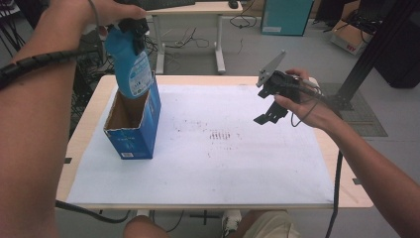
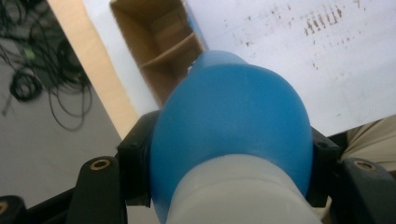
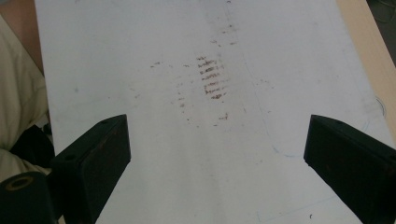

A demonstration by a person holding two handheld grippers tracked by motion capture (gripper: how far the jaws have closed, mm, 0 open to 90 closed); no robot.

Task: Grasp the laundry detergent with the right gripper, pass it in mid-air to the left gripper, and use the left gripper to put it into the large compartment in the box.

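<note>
A blue bottle [image 1: 130, 64] with a pale label hangs tilted over the open top of a blue cardboard box [image 1: 133, 136], its lower end right at the box's mouth. My left gripper [image 1: 132, 27] is shut on the bottle near its upper end. In the left gripper view the black pads [image 2: 135, 172] press both sides of the blue bottle [image 2: 229, 135], and the box's brown inside [image 2: 161, 42] lies below. My right gripper [image 1: 270, 115] hovers over the table's right half. Its jaws stand wide apart and open, with nothing between them [image 3: 217, 158].
A white sheet [image 1: 223, 163] with brown smudges [image 3: 212, 77] covers most of the wooden table [image 1: 89, 114]. The box stands upright at the sheet's left. Behind the table are a desk [image 1: 198, 10], floor cables and a black frame [image 1: 366, 54] at the right.
</note>
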